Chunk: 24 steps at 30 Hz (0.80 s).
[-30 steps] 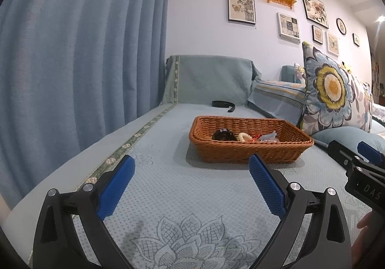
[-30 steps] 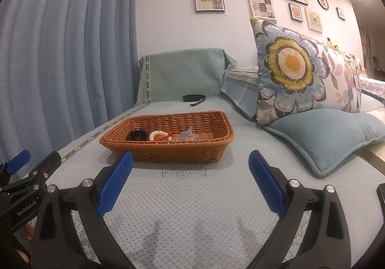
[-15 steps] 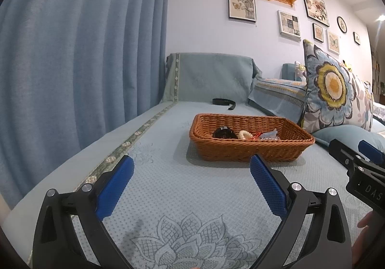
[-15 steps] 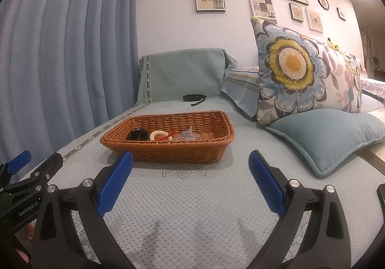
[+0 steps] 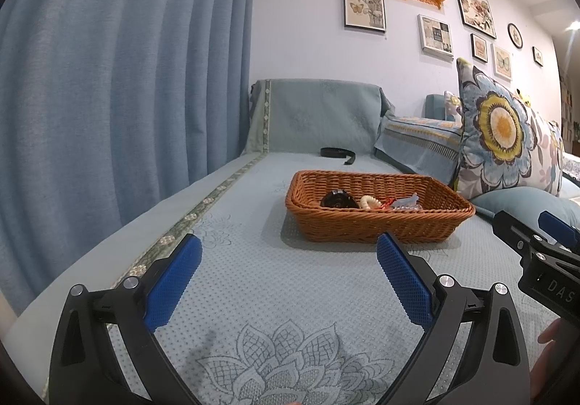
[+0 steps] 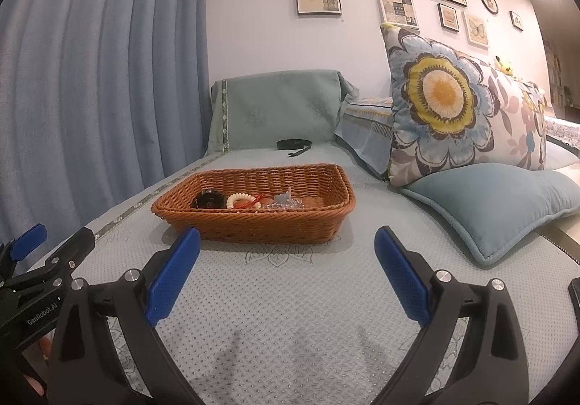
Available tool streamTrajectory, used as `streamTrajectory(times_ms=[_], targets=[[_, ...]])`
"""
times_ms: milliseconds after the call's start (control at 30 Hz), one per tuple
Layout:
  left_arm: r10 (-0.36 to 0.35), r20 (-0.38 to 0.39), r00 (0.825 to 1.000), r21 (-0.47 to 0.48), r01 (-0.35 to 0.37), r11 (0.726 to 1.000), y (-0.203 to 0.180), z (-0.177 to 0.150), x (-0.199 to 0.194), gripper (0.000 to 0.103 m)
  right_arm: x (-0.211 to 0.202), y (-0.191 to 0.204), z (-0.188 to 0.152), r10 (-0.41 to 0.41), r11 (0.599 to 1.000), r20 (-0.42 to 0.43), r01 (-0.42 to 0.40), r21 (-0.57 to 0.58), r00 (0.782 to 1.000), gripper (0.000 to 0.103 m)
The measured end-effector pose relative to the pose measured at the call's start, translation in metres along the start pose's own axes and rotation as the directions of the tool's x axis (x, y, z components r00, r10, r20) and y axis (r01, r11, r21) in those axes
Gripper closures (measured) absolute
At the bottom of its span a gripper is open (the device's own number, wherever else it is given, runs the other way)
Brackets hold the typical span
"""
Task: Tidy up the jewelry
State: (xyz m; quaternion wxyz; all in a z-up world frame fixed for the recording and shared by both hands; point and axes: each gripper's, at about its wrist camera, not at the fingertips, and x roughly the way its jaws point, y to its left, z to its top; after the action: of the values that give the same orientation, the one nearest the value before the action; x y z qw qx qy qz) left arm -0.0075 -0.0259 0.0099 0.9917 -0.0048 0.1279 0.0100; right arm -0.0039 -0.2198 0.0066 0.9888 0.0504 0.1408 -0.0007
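Woven brown wicker basket (image 6: 253, 209) sits mid-frame on the pale blue-green sofa cover (image 6: 308, 296), holding one dark round piece (image 6: 209, 199), one cream bead bracelet (image 6: 241, 201) and clear trinkets (image 6: 286, 201). Left gripper (image 5: 288, 256) and right gripper (image 6: 286, 247) have fingers spread, holding nothing.

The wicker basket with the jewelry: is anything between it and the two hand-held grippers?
Nothing visible: only bare sofa cover lies between the wicker basket and the open right hand-held gripper, likewise the left hand-held gripper.
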Motion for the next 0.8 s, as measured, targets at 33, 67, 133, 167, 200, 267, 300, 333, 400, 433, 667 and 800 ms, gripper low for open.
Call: streamTrajectory(times_ms=[33, 67, 133, 167, 200, 267, 300, 333, 400, 433, 667, 800], targets=[[-0.001, 0.0, 1.0, 0.0, 0.001, 1.0, 0.0, 0.0, 0.0, 0.009, 0.0003, -0.0002, 0.0, 0.001, 1.0, -0.001, -0.001, -0.001, 1.0, 0.011], [0.0, 0.0, 1.0, 0.001, 0.0, 1.0, -0.0002, -0.0001, -0.0001, 0.009, 0.0005, -0.0001, 0.0, 0.001, 1.0, -0.002, -0.001, -0.001, 1.0, 0.011], [0.0, -0.002, 1.0, 0.002, 0.0, 1.0, -0.0004, -0.0001, 0.0005, 0.009, 0.0012, -0.0002, 0.0001, 0.002, 1.0, -0.005, -0.002, -0.002, 1.0, 0.011], [0.001, -0.002, 1.0, 0.003, -0.001, 1.0, -0.0006, -0.0004, 0.0007, 0.009, 0.0014, -0.0003, 0.0002, 0.002, 1.0, -0.006, -0.002, -0.003, 1.0, 0.011], [0.001, -0.002, 1.0, 0.004, -0.001, 1.0, -0.0009, -0.0009, 0.0013, 0.009, 0.0016, -0.0007, 0.0002, 0.002, 1.0, -0.006, -0.002, -0.002, 1.0, 0.011], [0.002, -0.003, 1.0, 0.004, -0.002, 1.0, -0.0014, -0.0014, 0.0017, 0.009, 0.0015, 0.0, 0.0002, 0.002, 1.0, -0.006, -0.002, -0.003, 1.0, 0.011], [0.002, -0.003, 1.0, 0.004, -0.002, 1.0, -0.0013, -0.0015, 0.0018, 0.009, 0.0015, 0.0, 0.0002, 0.002, 1.0, -0.006, -0.002, -0.003, 1.0, 0.011], [0.002, -0.003, 1.0, 0.003, -0.002, 1.0, -0.0014, -0.0011, 0.0018, 0.009, 0.0017, -0.0003, 0.0001, 0.002, 1.0, -0.007, -0.002, -0.003, 1.0, 0.011], [0.001, -0.003, 1.0, 0.003, -0.001, 1.0, -0.0014, -0.0009, 0.0018, 0.009, 0.0015, 0.0001, 0.0003, 0.001, 1.0, -0.006, -0.001, -0.002, 1.0, 0.011], [0.002, -0.003, 1.0, 0.003, -0.002, 1.0, -0.0013, -0.0009, 0.0018, 0.009, 0.0016, -0.0004, 0.0002, 0.001, 1.0, -0.006, -0.001, -0.002, 1.0, 0.011], [0.001, -0.003, 1.0, 0.004, -0.001, 1.0, -0.0009, -0.0008, 0.002, 0.008, 0.003, -0.0006, -0.001, 0.003, 1.0, -0.008, -0.003, -0.001, 1.0, 0.011], [0.002, -0.004, 1.0, 0.003, -0.002, 1.0, -0.0011, -0.001, 0.0018, 0.008, 0.0033, -0.0005, -0.0014, 0.003, 1.0, -0.009, -0.003, -0.002, 1.0, 0.011]])
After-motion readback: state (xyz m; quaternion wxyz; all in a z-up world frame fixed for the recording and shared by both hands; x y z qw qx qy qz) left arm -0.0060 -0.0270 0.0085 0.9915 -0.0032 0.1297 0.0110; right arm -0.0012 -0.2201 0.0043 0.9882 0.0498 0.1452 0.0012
